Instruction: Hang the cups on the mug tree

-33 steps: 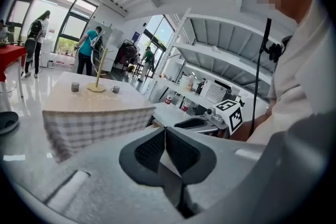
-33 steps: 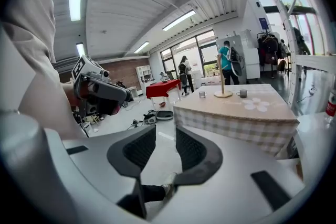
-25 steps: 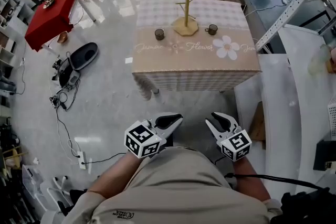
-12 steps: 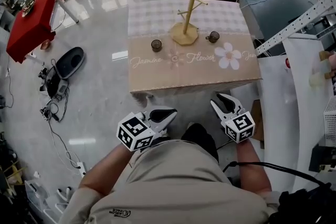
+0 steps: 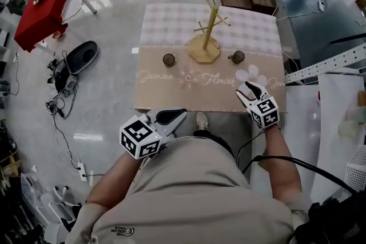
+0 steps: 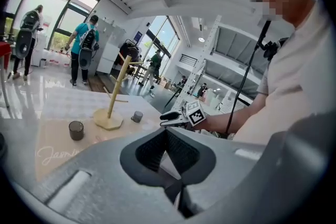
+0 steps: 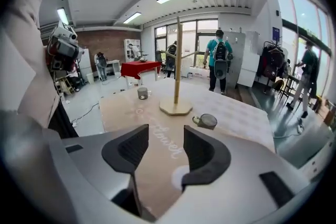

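A wooden mug tree [image 5: 208, 31] stands on the table [image 5: 171, 94] with bare pegs. A dark cup [image 5: 168, 59] sits to its left, and a second cup [image 5: 237, 57] with a handle to its right. My right gripper [image 5: 247, 90] hangs over the table's front right edge. It is open, its jaws have just been opening, and nothing is between them. In the right gripper view the handled cup [image 7: 207, 121] lies just beyond the right gripper [image 7: 165, 134]. My left gripper [image 5: 178, 115] is short of the table's front edge, shut and empty. The left gripper view shows the tree [image 6: 116, 94] beyond the left gripper [image 6: 167, 131].
A red-covered table [image 5: 43, 14] stands at the far left, with a black case [image 5: 80, 60] and cables [image 5: 60, 106] on the floor. White panels [image 5: 337, 106] lie to the right of the table. People stand far off in the hall.
Both grippers have moved forward toward the table. The right one now reaches over its front edge, and its jaws stand wider apart. The left gripper stays shut.
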`<state>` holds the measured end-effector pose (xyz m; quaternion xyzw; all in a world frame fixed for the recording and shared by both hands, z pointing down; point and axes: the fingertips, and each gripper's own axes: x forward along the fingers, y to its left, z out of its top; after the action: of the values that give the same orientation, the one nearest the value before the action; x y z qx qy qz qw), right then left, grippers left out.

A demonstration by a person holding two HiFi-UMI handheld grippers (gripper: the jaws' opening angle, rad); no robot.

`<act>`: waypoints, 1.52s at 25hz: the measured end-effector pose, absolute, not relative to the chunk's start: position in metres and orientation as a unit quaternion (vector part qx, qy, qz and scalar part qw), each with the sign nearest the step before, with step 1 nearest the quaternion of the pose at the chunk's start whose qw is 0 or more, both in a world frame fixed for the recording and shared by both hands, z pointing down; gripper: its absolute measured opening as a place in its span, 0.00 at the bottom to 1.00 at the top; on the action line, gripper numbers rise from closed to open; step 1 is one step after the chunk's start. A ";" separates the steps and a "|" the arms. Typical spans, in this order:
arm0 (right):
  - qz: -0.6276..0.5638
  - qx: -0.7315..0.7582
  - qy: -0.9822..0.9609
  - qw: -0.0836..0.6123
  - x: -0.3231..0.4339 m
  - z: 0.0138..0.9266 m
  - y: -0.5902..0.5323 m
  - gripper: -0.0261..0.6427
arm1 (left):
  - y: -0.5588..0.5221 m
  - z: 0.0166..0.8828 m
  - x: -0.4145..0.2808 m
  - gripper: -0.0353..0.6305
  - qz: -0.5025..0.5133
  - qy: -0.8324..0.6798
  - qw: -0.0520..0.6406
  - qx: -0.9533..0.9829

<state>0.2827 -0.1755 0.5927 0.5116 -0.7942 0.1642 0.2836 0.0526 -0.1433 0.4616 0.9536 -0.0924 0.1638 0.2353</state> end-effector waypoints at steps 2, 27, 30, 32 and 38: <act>0.157 0.495 -0.799 0.302 0.309 0.605 -0.202 0.37 | -0.160 0.460 0.070 0.06 0.161 -0.112 0.235 0.952; 0.135 0.276 -0.872 0.382 0.346 0.712 -0.329 0.45 | -0.215 0.464 0.121 0.06 0.186 -0.255 0.253 0.914; 0.138 0.298 -0.867 0.375 0.345 0.710 -0.327 0.45 | -0.216 0.464 0.121 0.06 0.184 -0.255 0.251 0.916; 0.137 0.320 -0.863 0.367 0.345 0.704 -0.328 0.45 | -0.216 0.463 0.122 0.06 0.182 -0.251 0.250 0.917; 0.126 0.419 -0.838 0.327 0.353 0.656 -0.340 0.45 | -0.213 0.459 0.124 0.06 0.172 -0.230 0.248 0.925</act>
<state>0.3534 -0.3403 0.6563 0.4187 -0.8378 0.1261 0.3268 0.1242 -0.2128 0.4587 0.9254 -0.2297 0.1721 0.2475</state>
